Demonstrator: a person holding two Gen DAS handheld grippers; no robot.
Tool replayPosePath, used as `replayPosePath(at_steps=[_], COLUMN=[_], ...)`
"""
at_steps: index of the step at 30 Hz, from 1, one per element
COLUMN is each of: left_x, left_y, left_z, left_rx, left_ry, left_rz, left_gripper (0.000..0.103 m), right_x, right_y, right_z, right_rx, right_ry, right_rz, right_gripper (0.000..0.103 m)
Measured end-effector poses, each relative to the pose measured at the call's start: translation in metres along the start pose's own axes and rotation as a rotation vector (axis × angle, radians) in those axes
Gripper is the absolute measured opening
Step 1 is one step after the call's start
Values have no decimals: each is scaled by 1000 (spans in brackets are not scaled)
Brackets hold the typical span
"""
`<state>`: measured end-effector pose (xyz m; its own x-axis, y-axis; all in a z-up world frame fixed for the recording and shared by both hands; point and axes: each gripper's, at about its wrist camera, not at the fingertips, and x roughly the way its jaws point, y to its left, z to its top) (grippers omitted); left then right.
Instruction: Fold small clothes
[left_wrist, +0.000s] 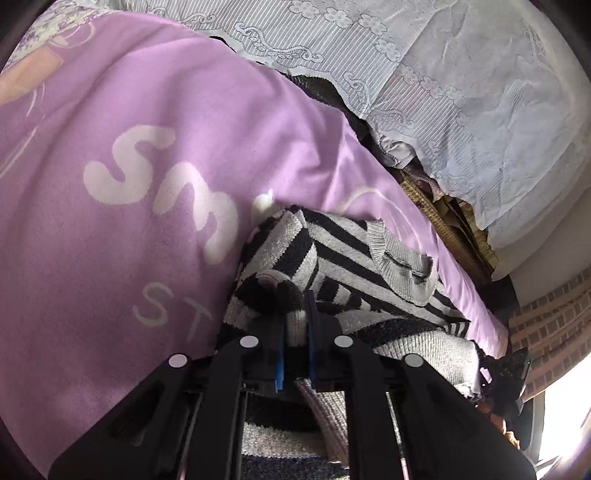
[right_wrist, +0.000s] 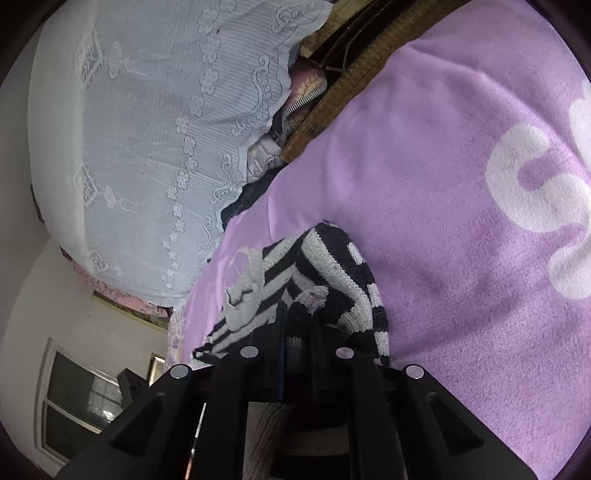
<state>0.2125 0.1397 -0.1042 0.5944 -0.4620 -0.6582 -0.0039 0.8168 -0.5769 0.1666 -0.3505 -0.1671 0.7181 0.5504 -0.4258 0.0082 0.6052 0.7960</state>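
Note:
A small black-and-white striped knit sweater (left_wrist: 343, 266) lies bunched on a purple blanket (left_wrist: 129, 184) with white letters. Its grey ribbed collar (left_wrist: 402, 266) faces up at the right. My left gripper (left_wrist: 295, 314) is shut on a fold of the sweater, the cloth pinched between the blue pads. In the right wrist view the same sweater (right_wrist: 332, 273) lies on the blanket (right_wrist: 443, 184), and my right gripper (right_wrist: 297, 317) is shut on another edge of it, with knit cloth between the fingers.
A pale blue lace-patterned cover (left_wrist: 443, 74) drapes over a pile beyond the blanket's edge; it also shows in the right wrist view (right_wrist: 147, 129). A woven brown mat edge (right_wrist: 351, 74) lies beside it. A window (right_wrist: 81, 398) and white wall sit at lower left.

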Motion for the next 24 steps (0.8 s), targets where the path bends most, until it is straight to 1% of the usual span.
replayPosePath(at_steps=[1, 2, 3, 4, 6, 7, 8, 10, 12, 14, 17, 18, 19, 20, 21, 22, 23, 24], left_x=[-2, -7, -9, -13, -29, -36, -42, -49, -48, -43, -26, -20, -17, -15, -11, -8, -6, -5], left_y=[0, -1, 0, -1, -4, -6, -9, -13, -19, -27, -36, -39, -42, -44, -45, -44, -43, -43], left_z=[0, -2, -3, -5, -10, -13, -16, -22, -27, -31, -37, -39, -39, -37, -35, -33, -29, -24], left_rx=[-2, -1, -3, -7, -14, -13, -12, -12, -7, 16, 48, 64, 79, 97, 103, 98, 91, 92], left_ry=[-4, -2, 1, 2, -12, -18, -19, 4, 37, 67, 126, 142, 143, 149, 163, 176, 177, 171], left_rz=[-5, -14, -19, -31, -56, -70, -95, -143, -174, -160, -126, -107, -91, -90, -98, -107, -112, -112], left_gripper=[10, 13, 22, 30, 60, 65, 69, 69, 69, 70, 69, 68, 64, 44, 26, 21, 15, 11], right_x=[-3, -7, -12, -19, -30, -35, -38, -40, -40, -40, -38, -36, -36, -35, -34, -33, -32, -31], right_y=[3, 7, 11, 16, 25, 29, 31, 34, 37, 41, 41, 39, 38, 37, 36, 37, 36, 37], right_z=[-1, -3, -5, -8, -16, -21, -26, -36, -44, -47, -50, -50, -50, -49, -48, -45, -43, -38], right_rx=[-9, -17, -26, -41, -69, -78, -80, -82, -90, -111, -113, -105, -99, -93, -88, -83, -67, -44], right_ry=[1, -2, -11, -17, -7, 5, 14, 48, 74, 76, 88, 96, 96, 93, 90, 89, 89, 77], right_rz=[7, 16, 21, 23, 33, 42, 50, 67, 69, 56, 34, 26, 26, 25, 27, 41, 69, 91], right_gripper=[21, 27, 39, 44, 44, 44, 44, 44, 44, 45, 45, 45, 42, 37, 23, 10, 9, 9])
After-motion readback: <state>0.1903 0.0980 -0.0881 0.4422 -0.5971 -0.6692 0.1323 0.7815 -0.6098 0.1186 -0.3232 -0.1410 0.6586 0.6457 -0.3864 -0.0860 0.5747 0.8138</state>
